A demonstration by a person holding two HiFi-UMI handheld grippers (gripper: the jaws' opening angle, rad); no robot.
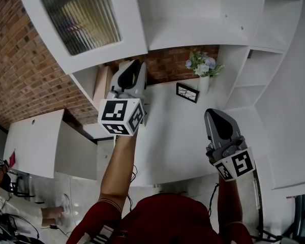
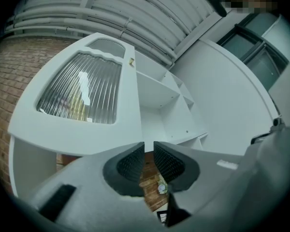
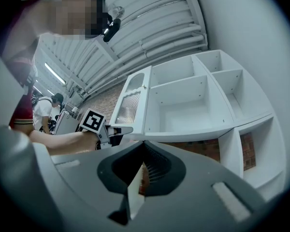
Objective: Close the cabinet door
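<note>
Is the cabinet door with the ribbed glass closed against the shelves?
No, the cabinet door stands swung well out, leaving the white shelf compartment beside it open to view.

Bright, even light; strong fisheye bending, dark vignetted corners, soft edges.

Cabinet door, white with ribbed glass pane, open at far left; left gripper just below its lower edge. Right gripper at near right, over white worktop. On the worktop's far side: flower vase, small black frame.
</note>
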